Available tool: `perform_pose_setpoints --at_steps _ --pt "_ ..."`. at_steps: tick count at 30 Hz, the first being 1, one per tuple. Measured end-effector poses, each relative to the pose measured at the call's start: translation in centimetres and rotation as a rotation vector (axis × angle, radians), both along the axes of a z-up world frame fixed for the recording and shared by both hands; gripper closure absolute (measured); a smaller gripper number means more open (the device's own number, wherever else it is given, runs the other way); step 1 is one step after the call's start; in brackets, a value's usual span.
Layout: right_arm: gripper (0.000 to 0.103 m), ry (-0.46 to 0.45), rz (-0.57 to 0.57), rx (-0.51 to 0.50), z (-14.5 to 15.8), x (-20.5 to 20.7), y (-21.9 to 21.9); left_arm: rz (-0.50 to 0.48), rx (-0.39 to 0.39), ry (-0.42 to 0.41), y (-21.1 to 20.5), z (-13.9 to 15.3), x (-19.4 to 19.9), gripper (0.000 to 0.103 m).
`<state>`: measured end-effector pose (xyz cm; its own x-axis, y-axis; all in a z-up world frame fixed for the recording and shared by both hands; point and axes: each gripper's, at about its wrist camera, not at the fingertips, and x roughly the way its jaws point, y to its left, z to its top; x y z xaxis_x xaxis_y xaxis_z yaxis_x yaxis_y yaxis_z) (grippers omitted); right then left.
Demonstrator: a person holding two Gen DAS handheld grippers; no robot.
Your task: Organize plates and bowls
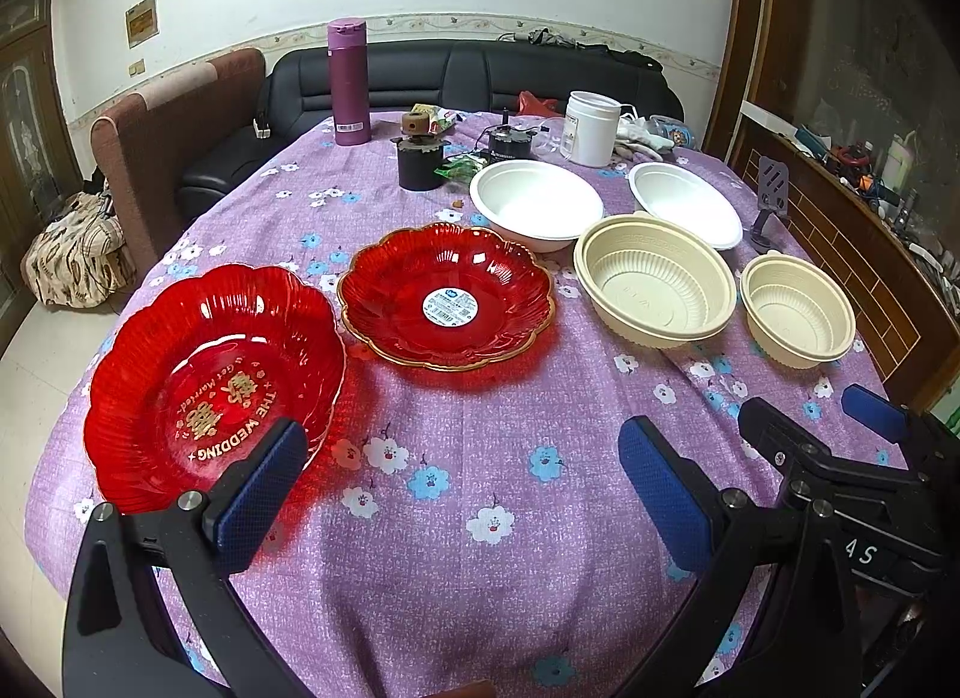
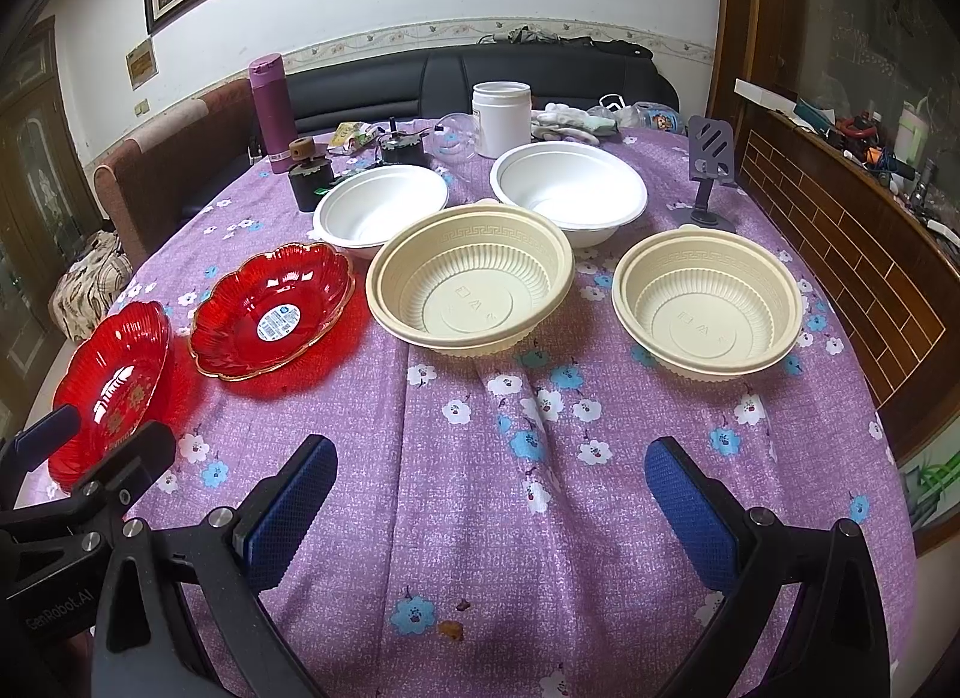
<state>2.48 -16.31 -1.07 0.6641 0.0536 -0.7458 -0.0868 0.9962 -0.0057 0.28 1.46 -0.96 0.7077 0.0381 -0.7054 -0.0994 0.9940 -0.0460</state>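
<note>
Two red scalloped plates lie on the purple flowered tablecloth: one with gold lettering at the left, one with a round sticker beside it. Two cream ribbed bowls and two white bowls stand to the right. All show in the right wrist view too: lettered plate, sticker plate, cream bowls, white bowls. My left gripper is open, its left finger over the lettered plate's near rim. My right gripper is open and empty above bare cloth.
At the table's far side stand a purple flask, a white jar, a small black pot, snack packets and a grey phone stand. A black sofa and brown chair are behind. A wooden cabinet runs along the right.
</note>
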Motion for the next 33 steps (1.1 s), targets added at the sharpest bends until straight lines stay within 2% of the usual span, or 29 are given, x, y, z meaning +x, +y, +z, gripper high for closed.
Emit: perform_pose_setpoints --at_steps 14,17,19,22,26,29,33 --pt "0.000 0.000 0.001 0.001 0.0 -0.1 0.0 -0.005 -0.003 0.001 0.2 -0.2 -0.1 0.000" --pt "0.000 -0.006 0.016 0.035 0.4 -0.2 0.1 -0.047 -0.017 0.001 1.2 -0.1 -0.8 0.000" --pt "0.000 -0.004 0.051 0.086 0.7 -0.2 0.6 -0.050 -0.016 -0.030 2.9 0.5 -1.9 0.000" --pt "0.000 0.013 0.112 0.138 1.0 0.2 2.3 0.041 -0.055 -0.049 7.8 1.2 -3.1 0.000" --pt "0.000 0.081 0.209 0.222 0.7 1.3 6.0 0.226 -0.107 -0.037 15.7 0.7 -4.1 0.000" --pt "0.001 0.143 0.290 0.276 -0.1 2.4 9.8 0.315 -0.101 0.027 19.7 -0.7 -4.0 0.000" --pt "0.003 0.244 0.345 0.318 -1.9 3.8 14.3 0.380 -0.106 0.082 22.5 -2.6 -3.6 0.002"
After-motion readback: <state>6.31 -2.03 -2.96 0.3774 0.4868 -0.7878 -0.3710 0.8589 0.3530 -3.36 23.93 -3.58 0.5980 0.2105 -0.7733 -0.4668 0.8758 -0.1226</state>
